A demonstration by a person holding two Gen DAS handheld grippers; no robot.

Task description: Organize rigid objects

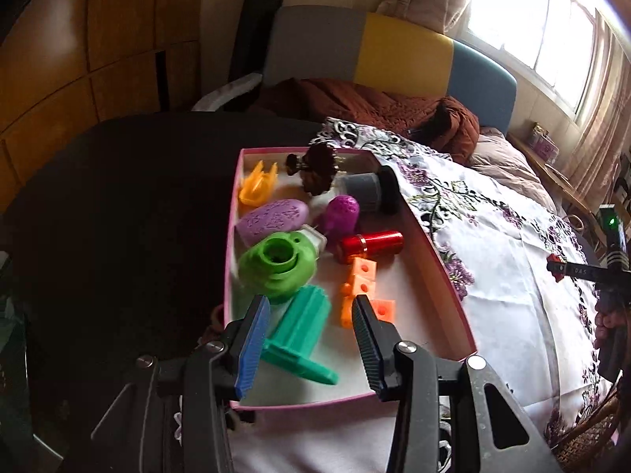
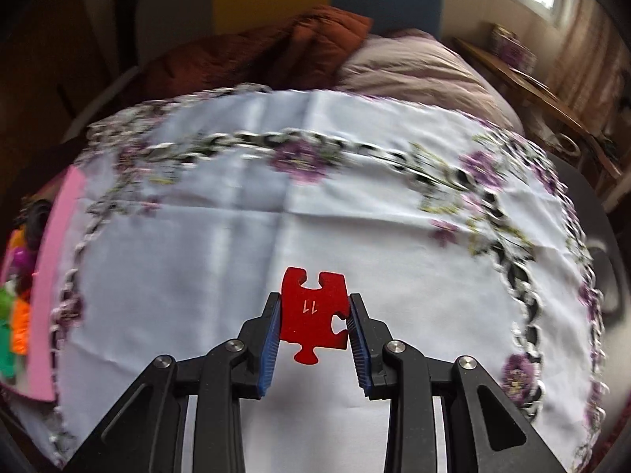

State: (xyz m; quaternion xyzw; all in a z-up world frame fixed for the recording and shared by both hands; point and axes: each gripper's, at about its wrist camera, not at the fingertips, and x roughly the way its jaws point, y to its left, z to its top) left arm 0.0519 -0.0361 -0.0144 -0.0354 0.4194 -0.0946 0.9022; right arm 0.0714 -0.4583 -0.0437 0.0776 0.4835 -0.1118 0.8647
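Observation:
A pink-rimmed box (image 1: 445,276) on the flowered cloth holds several toys: a green round piece (image 1: 276,264), a teal ribbed piece (image 1: 303,331), orange linked cubes (image 1: 363,283), a red cylinder (image 1: 370,246) and a purple oval (image 1: 272,218). My left gripper (image 1: 311,301) hovers open over the box's near end, and the teal piece lies below it, untouched. My right gripper (image 2: 314,297) is shut on a red puzzle piece (image 2: 315,311) marked 11, held above the cloth. That piece (image 1: 556,265) also shows at the right edge of the left wrist view. The box's wall (image 2: 59,276) is far to its left.
The white cloth with purple flowers (image 2: 315,216) covers a round table. Behind it lie a brown quilt (image 1: 374,110), a pink pillow (image 2: 426,67) and a colour-block headboard (image 1: 402,55). A dark surface (image 1: 118,205) lies left of the box. A wicker basket (image 1: 587,437) stands at the lower right.

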